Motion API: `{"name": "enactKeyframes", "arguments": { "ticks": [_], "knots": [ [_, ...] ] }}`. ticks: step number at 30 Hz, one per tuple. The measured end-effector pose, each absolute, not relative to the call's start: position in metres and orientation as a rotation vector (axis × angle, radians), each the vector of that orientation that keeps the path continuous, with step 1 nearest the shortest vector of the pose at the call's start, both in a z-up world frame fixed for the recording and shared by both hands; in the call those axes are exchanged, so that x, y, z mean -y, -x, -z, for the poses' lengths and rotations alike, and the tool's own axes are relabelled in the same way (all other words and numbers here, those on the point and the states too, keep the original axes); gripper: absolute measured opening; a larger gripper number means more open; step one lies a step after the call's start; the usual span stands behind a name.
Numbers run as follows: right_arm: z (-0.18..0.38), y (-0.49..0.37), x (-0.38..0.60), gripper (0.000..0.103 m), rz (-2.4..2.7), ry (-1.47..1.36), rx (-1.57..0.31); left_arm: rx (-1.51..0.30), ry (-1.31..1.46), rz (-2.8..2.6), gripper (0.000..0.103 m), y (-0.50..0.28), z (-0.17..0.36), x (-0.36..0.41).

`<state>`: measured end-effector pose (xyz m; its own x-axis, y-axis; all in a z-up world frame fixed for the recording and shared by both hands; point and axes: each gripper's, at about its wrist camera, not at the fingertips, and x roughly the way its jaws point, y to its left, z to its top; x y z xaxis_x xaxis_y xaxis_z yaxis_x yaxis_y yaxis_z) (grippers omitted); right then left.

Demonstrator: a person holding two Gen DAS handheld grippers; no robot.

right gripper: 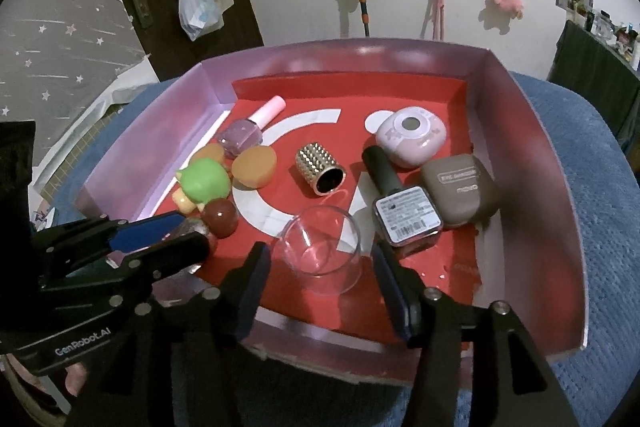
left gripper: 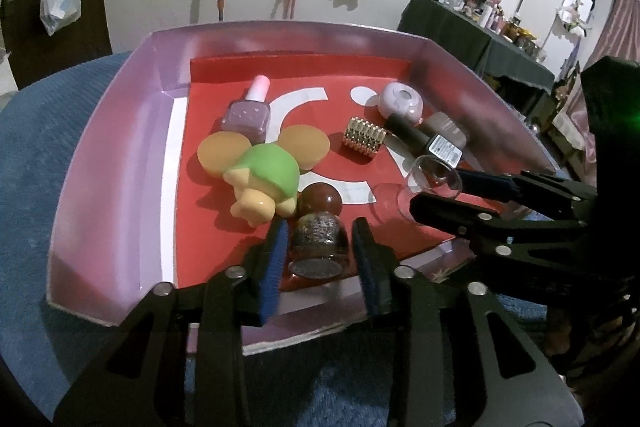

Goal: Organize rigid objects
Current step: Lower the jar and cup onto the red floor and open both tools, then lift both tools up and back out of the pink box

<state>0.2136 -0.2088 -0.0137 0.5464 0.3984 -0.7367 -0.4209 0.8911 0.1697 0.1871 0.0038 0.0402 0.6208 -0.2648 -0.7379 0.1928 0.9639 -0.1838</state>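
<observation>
While both grippers sit over the box [right gripper: 532,163], left gripper [left gripper: 320,259] is parted around the glitter bottle [left gripper: 318,243] lying by the green toy [left gripper: 272,179], pads just clear; right gripper [right gripper: 320,267] is parted around the glass cup [right gripper: 324,251] on its side, not clamping it

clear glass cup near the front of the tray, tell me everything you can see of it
The clear glass cup is a small, stemless, rounded tumbler of transparent glass, empty as far as can be seen. It lies on its side on the red floor of the tray, near the front edge, its open mouth turned toward the tray's back. The right tool straddles it, with a gap showing between each pad and the glass. Just beyond its rim lies a dark nail polish bottle; whether they touch is unclear.
</observation>
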Motion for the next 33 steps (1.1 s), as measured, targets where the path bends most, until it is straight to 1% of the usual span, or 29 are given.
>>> {"name": "enactKeyframes", "arguments": {
  "ticks": [2, 5, 7, 11, 15, 18, 19, 21, 27, 31, 33],
  "knots": [
    [0.009, -0.210, 0.211, 0.059, -0.484, 0.017, -0.852, -0.839, 0.085, 0.254, 0.075, -0.182, -0.045, -0.004],
    [0.002, -0.202, 0.215, 0.062, -0.476, 0.005, -0.824, -0.800, 0.077, 0.245, 0.075, -0.174, -0.053, -0.005],
    [-0.003, -0.197, 0.219, 0.069, -0.468, -0.001, -0.803, -0.783, 0.071, 0.237, 0.075, -0.169, -0.057, -0.005],
    [-0.012, -0.184, 0.224, 0.073, -0.435, -0.009, -0.757, -0.764, 0.061, 0.213, 0.075, -0.162, -0.059, -0.008],
    [-0.012, -0.172, 0.229, 0.084, -0.388, -0.013, -0.724, -0.747, 0.069, 0.182, 0.090, -0.153, -0.057, -0.012],
    [-0.011, -0.163, 0.232, 0.085, -0.349, -0.011, -0.695, -0.740, 0.081, 0.170, 0.091, -0.149, -0.054, -0.015],
    [-0.010, -0.161, 0.233, 0.088, -0.336, -0.011, -0.684, -0.738, 0.090, 0.170, 0.091, -0.148, -0.054, -0.016],
    [-0.009, -0.157, 0.235, 0.092, -0.313, -0.010, -0.662, -0.736, 0.108, 0.169, 0.096, -0.147, -0.051, -0.020],
    [-0.002, -0.152, 0.234, 0.093, -0.273, -0.003, -0.630, -0.719, 0.106, 0.134, 0.098, -0.144, -0.045, -0.023],
    [0.006, -0.152, 0.234, 0.097, -0.262, 0.000, -0.635, -0.724, 0.133, 0.147, 0.099, -0.146, -0.040, -0.026],
    [0.006, -0.153, 0.231, 0.098, -0.261, 0.009, -0.638, -0.717, 0.138, 0.152, 0.103, -0.146, -0.040, -0.027]
  ]
}}
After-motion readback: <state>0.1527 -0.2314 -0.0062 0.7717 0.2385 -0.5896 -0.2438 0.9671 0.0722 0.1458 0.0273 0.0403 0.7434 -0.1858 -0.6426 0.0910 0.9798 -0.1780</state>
